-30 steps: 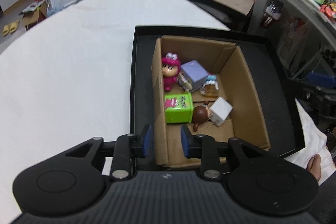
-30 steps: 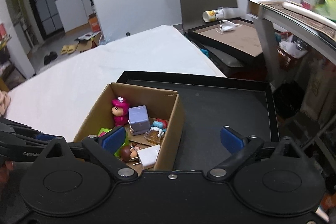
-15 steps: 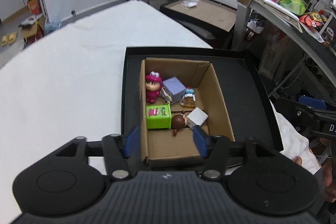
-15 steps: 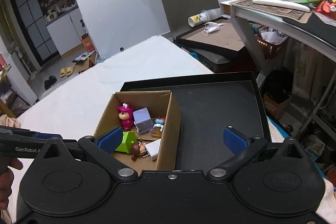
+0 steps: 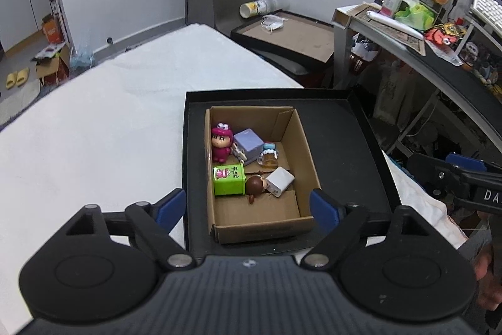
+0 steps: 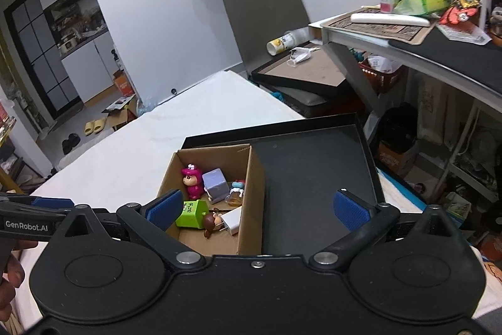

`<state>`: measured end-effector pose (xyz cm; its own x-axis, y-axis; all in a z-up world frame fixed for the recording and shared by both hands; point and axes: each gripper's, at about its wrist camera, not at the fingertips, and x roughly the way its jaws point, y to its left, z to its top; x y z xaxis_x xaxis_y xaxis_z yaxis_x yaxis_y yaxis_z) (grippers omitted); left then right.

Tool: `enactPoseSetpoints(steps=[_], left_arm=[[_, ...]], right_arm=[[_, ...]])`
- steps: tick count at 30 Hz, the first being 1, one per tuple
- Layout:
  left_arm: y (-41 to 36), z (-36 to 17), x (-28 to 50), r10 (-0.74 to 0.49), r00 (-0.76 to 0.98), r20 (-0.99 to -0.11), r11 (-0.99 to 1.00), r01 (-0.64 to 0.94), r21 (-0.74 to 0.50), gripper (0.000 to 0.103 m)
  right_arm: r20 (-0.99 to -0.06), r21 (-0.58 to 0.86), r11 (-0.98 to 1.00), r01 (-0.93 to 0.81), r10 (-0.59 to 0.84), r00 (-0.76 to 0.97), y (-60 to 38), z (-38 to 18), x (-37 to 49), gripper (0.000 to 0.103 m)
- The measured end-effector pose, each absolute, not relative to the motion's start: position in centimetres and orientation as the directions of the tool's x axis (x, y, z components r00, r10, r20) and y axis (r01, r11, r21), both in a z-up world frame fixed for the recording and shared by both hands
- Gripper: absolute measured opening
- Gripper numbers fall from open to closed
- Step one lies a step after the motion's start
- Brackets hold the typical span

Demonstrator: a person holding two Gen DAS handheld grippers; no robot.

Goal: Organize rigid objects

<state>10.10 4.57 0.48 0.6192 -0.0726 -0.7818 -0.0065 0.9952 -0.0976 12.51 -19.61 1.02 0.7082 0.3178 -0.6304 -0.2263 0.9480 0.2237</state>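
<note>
An open cardboard box (image 5: 301,131) sits in a black tray (image 5: 345,127) on a white table. Inside lie a pink figurine (image 5: 221,142), a lilac cube (image 5: 249,140), a green box (image 5: 229,179), a brown-headed figurine (image 5: 254,186), a white charger (image 5: 280,181) and a small blue-and-white toy (image 5: 269,150). My left gripper (image 5: 248,209) is open and empty, held above the box's near edge. My right gripper (image 6: 257,209) is open and empty, above the same box (image 6: 254,178) and tray (image 6: 313,165).
The white table (image 5: 94,131) spreads to the left. Another black tray (image 5: 291,36) with a mask and a cup stands beyond the table. A cluttered desk (image 5: 423,30) is at the right. The right gripper shows at the left wrist view's right edge (image 5: 464,178).
My left gripper has opened from nearly shut to wide and pulled back and up from the box. My right gripper has also risen, staying open.
</note>
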Motion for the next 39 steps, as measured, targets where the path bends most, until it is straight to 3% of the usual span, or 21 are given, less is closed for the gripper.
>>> enactPoseSetpoints(steps=[6, 39], left_arm=[[5.5, 1.8, 8.1, -0.117, 0.632, -0.766, 0.985, -0.023, -0.169, 0.088], [2.8, 5.0, 1.7, -0.093, 0.678, -0.729, 0.995, 0.043, -0.086, 0.089]], right_arm=[[-0.639, 0.195, 0.958, -0.21, 0.287, 0.714, -19.4, 2.0, 10.7, 0.103], [-0.605, 0.2, 0.962, -0.184, 0.269, 0.75, -21.8, 6.1, 3.7, 0.103]])
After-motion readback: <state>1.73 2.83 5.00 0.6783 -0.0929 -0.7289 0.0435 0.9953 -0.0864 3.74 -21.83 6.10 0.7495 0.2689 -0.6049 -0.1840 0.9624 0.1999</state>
